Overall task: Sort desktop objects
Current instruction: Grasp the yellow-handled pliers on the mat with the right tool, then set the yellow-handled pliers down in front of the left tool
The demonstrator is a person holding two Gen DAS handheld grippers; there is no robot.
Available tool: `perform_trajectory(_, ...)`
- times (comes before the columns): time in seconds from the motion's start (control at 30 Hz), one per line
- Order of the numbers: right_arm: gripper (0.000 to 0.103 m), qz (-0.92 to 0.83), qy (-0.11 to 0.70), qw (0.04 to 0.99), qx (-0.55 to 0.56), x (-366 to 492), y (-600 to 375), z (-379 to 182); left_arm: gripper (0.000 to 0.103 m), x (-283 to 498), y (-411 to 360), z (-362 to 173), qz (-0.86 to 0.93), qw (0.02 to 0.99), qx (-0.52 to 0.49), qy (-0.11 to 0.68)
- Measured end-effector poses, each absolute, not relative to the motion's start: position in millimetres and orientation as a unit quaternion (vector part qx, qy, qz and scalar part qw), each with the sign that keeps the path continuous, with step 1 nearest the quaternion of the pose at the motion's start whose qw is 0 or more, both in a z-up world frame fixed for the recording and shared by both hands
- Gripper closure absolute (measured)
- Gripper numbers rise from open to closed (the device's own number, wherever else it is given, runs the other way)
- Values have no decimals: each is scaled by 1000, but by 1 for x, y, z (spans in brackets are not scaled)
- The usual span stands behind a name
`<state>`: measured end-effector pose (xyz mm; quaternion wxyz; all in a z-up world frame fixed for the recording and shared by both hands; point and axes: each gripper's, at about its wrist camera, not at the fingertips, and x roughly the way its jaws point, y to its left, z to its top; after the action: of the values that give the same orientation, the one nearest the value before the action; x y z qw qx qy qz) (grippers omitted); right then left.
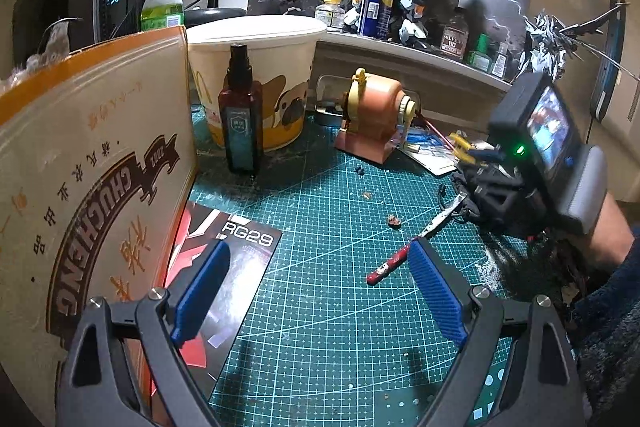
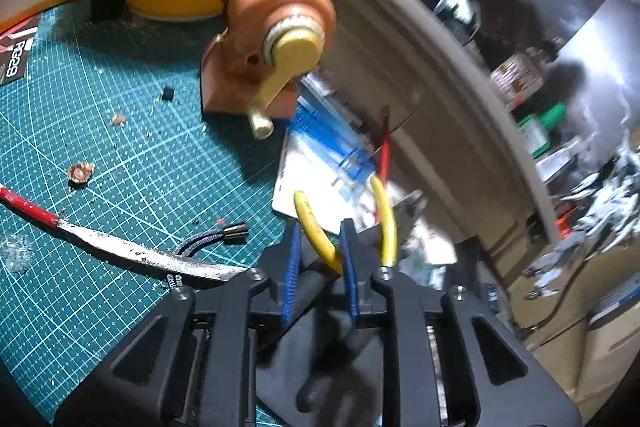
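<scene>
My right gripper point(image 2: 319, 263) is shut on one handle of the yellow-handled pliers point(image 2: 314, 223); the other handle point(image 2: 389, 223) curves outside the right pad. The pliers lie over white and blue papers point(image 2: 320, 163) by the shelf's base. In the left wrist view the right gripper point(image 1: 478, 157) shows at the right with the yellow handles point(image 1: 460, 143) at its tip. My left gripper point(image 1: 320, 291) hangs open and empty over the green cutting mat point(image 1: 320, 211). A red-handled file point(image 1: 394, 261) lies just beyond its right pad point(image 1: 438, 291) and also shows in the right wrist view point(image 2: 120, 243).
A pink crank pencil sharpener point(image 1: 374, 115) stands mid-mat. A dark spray bottle point(image 1: 240, 115) and a pug-print tub point(image 1: 260, 75) stand behind, a tall printed box point(image 1: 92, 163) on the left, an RG29 booklet point(image 1: 236, 263) under the left pad. A shelf point(image 1: 420, 55) holds bottles and models. A black cord point(image 2: 208, 239) and scraps lie about.
</scene>
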<state>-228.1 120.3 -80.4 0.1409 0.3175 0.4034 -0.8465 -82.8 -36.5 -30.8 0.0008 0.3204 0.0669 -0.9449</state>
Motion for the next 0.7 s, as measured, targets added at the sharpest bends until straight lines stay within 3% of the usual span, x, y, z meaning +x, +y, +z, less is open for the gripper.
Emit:
perform_trajectory(0.13, 93, -860, 385, 143, 302, -217, 125, -51, 12, -79, -34, -29, -945, -2, 322, 60)
perform_trajectory(0.33, 95, -853, 430, 177, 235, -138, 117, -34, 12, -69, -36, -24, -944, -3, 324, 55)
perform_trajectory(0.7, 92, -754, 598, 238, 132, 42, 81, -116, 11, -26, -28, -35, -930, -38, 363, 45)
